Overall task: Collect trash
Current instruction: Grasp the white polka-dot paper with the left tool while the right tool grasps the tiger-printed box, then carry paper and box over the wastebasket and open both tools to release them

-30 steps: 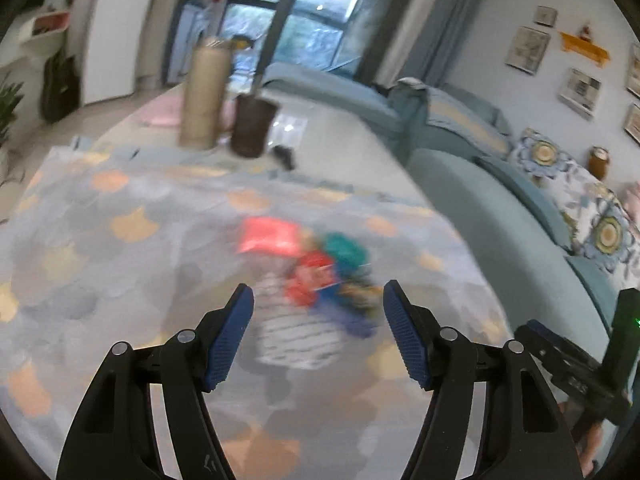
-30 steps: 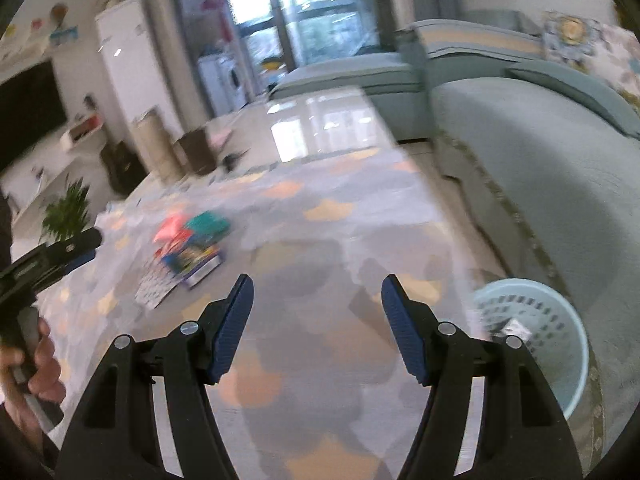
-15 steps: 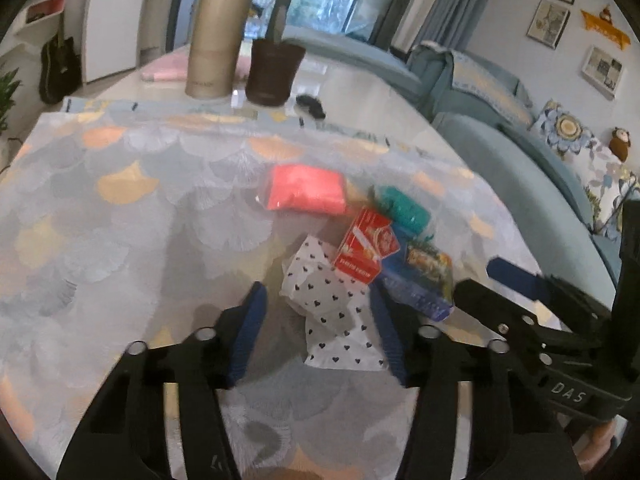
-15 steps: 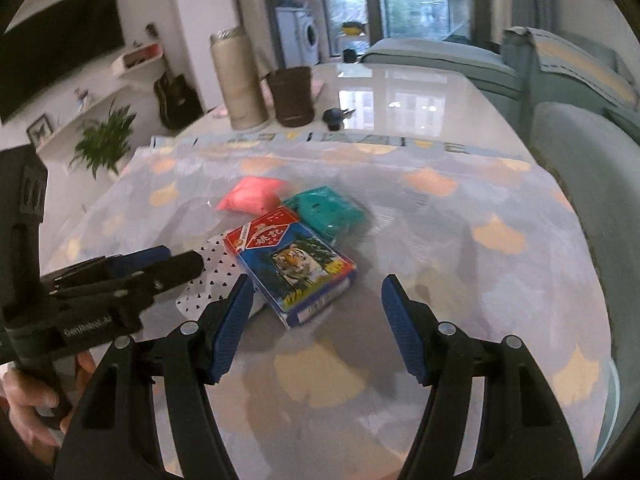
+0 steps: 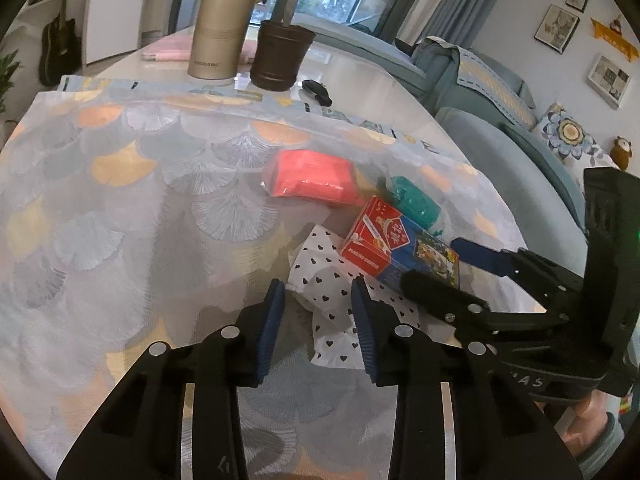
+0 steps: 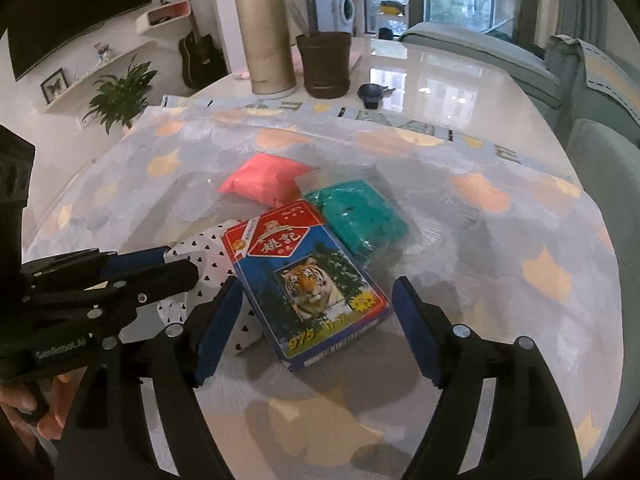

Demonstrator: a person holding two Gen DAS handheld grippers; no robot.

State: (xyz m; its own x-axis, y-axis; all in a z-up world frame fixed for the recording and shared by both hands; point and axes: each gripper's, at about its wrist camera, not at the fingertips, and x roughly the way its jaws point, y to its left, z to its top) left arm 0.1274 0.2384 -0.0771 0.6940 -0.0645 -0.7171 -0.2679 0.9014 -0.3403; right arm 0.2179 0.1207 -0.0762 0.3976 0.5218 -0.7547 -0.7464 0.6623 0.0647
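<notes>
On the cloth-covered surface (image 6: 500, 240) the trash lies in a tight cluster: a heart-print paper wrapper (image 5: 332, 300), a tiger-print card box (image 6: 304, 276), a pink packet (image 5: 316, 178) and a green packet (image 6: 360, 216). The step in hand looks like the first pick-up. The left tool (image 5: 318, 312) is narrowed around the crumpled wrapper, its fingers flanking it; whether they already pinch it is hard to tell. The next move would call for closing fully and lifting. The right tool (image 6: 318, 320) stands wide apart, straddling the box's near end, holding nothing.
</notes>
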